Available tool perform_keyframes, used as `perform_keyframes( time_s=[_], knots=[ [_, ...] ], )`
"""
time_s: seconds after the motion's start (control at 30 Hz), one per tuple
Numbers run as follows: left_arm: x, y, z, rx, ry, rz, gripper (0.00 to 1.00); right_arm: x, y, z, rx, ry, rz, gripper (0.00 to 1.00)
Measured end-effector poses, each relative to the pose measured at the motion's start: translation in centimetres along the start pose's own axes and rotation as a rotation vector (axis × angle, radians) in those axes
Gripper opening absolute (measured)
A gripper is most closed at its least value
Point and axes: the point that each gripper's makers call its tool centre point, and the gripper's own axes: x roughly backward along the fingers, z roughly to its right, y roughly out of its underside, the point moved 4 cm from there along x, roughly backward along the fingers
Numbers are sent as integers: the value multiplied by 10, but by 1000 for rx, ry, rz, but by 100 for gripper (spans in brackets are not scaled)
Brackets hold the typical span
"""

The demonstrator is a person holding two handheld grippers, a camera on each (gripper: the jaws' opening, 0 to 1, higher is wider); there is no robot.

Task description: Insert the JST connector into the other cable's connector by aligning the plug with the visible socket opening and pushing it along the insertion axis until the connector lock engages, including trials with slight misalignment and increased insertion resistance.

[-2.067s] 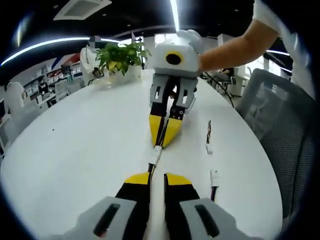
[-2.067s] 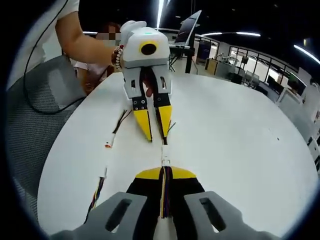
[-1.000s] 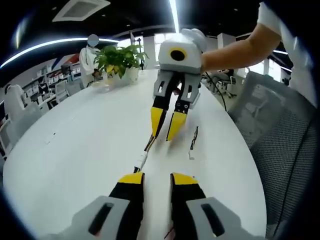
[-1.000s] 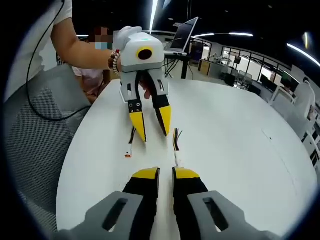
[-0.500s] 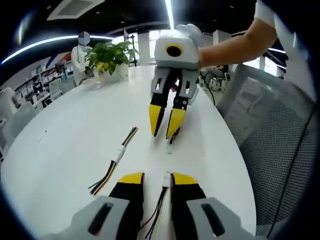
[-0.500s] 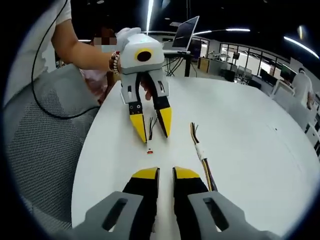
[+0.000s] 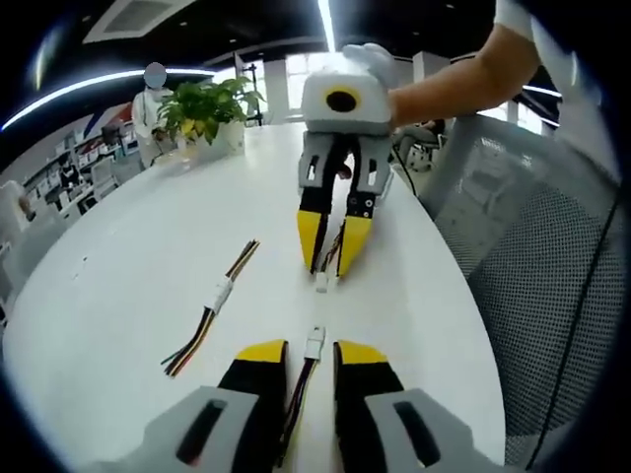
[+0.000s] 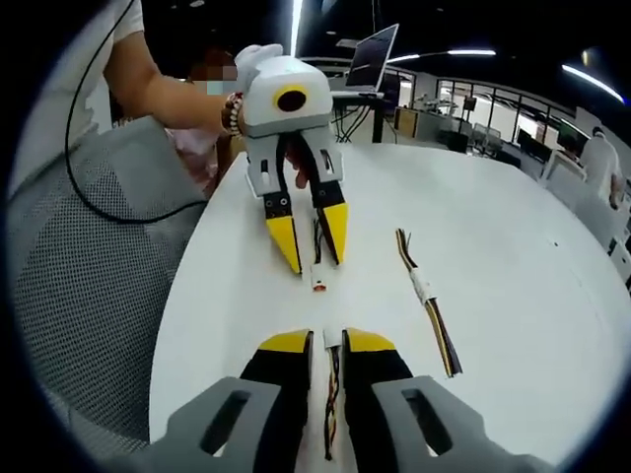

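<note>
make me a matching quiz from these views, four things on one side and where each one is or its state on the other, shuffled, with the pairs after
Things:
1. joined cable
2. plant
3. laptop
4. left tool

Places or states:
A. open, on a stand beyond the table
B. lying loose on the table, held by neither tool
C. at the table's far end
D. jaws astride a cable with a white plug

Pairs: 1-B, 2-C, 3-A, 4-D

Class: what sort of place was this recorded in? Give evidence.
Probably an open-plan office or lab: a large white table, a mesh office chair, a potted plant, and a laptop on a stand.
</note>
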Motion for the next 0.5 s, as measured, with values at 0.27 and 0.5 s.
perform_keyframes(
  time_s=[0.27, 0.5],
  knots=[
    [-4, 3, 1, -8, -2, -4, 9, -3, 5, 0, 2, -1, -5, 8],
    [-5, 3, 1, 8, 2, 8, 7, -5, 6, 0, 7, 2, -1, 6]
  ],
)
